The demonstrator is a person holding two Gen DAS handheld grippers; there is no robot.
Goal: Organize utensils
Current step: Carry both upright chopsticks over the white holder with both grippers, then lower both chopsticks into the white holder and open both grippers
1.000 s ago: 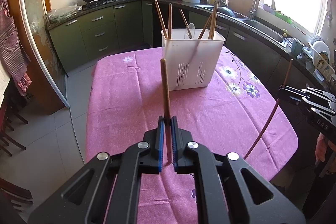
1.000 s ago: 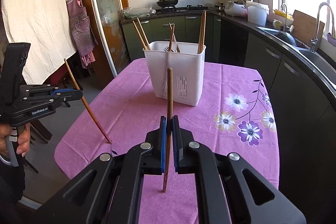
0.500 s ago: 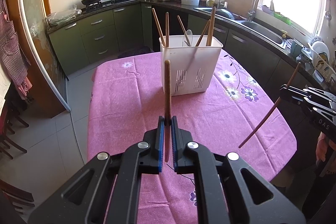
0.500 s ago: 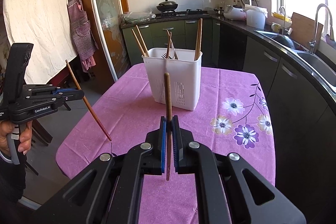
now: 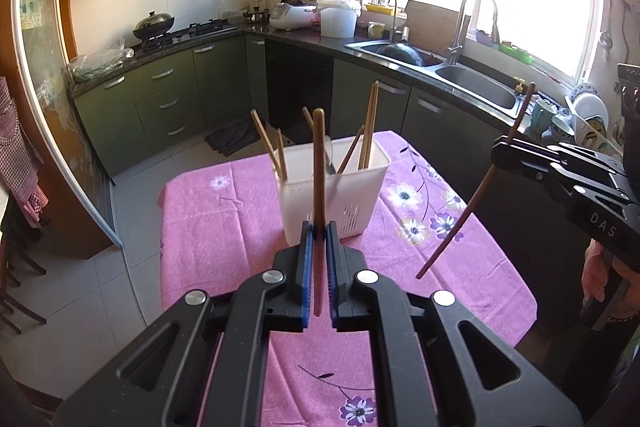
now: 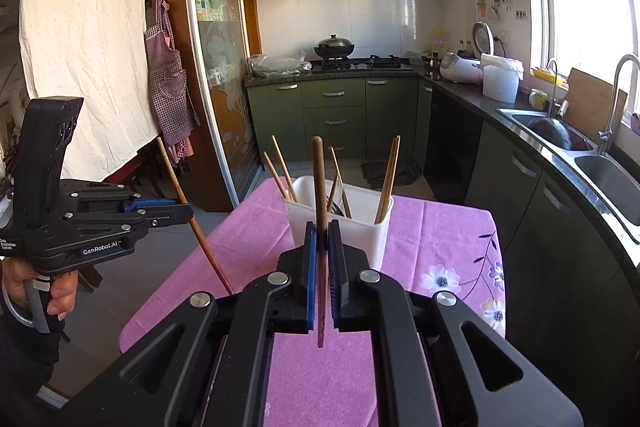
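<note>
A white slotted utensil holder (image 5: 360,187) (image 6: 378,239) stands on the pink flowered tablecloth (image 5: 220,227) with several wooden chopsticks and some cutlery inside. My left gripper (image 5: 319,227) is shut on a brown chopstick (image 5: 319,163), held upright above the cloth in front of the holder. My right gripper (image 6: 322,227) is likewise shut on a second brown chopstick (image 6: 318,179). Each view also shows the other gripper from the side: the right gripper (image 5: 496,155) with its slanted chopstick (image 5: 468,211), and the left gripper (image 6: 188,213) with its chopstick (image 6: 200,239).
The table (image 6: 432,227) stands in a kitchen with green cabinets (image 5: 168,95), a stove with a wok (image 5: 154,25) and a sink (image 5: 476,87) under the window. A person's hand (image 6: 60,291) grips the left handle. Chairs (image 5: 16,291) stand at the left.
Both grippers have risen with their chopsticks, whose lower tips now hang clear of the cloth. The holder sits lower in both views, its open top now in sight.
</note>
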